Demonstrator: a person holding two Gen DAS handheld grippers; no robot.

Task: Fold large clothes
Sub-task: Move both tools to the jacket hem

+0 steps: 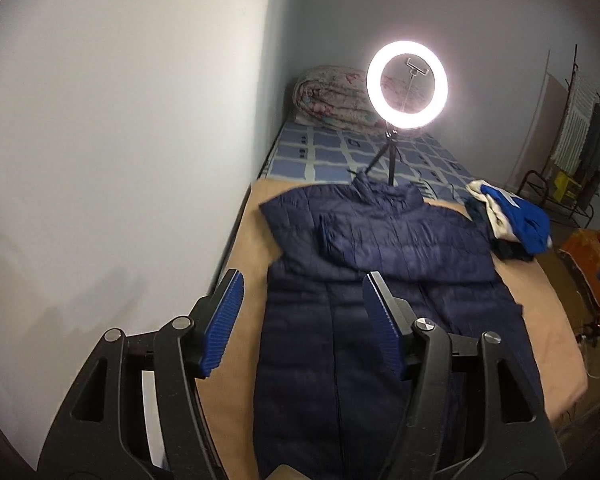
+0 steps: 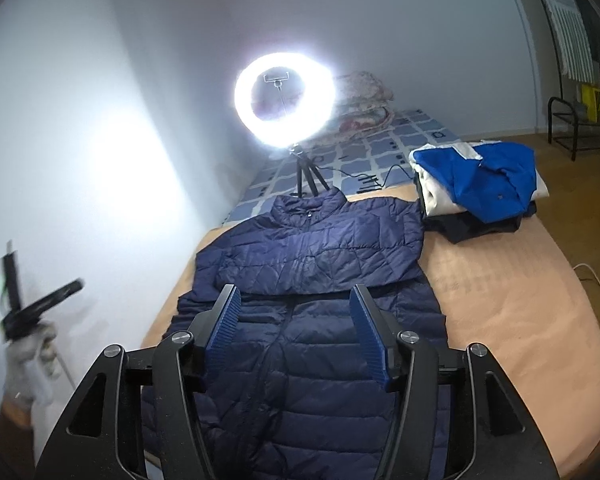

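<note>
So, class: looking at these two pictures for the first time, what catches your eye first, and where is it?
The glowing ring light on its tripod stands at the far end of the bed. In front of it a navy puffer jacket lies spread on the tan blanket, sleeves folded across its chest. A pile of clothes topped by a blue and white garment sits beside the jacket's shoulder.

No readable text, label, brand or number anywhere in either view. Dark marks on the yellow box [image 2: 598, 106] far off to the right of the right gripper [image 2: 296, 320], too blurred to make out.
</note>
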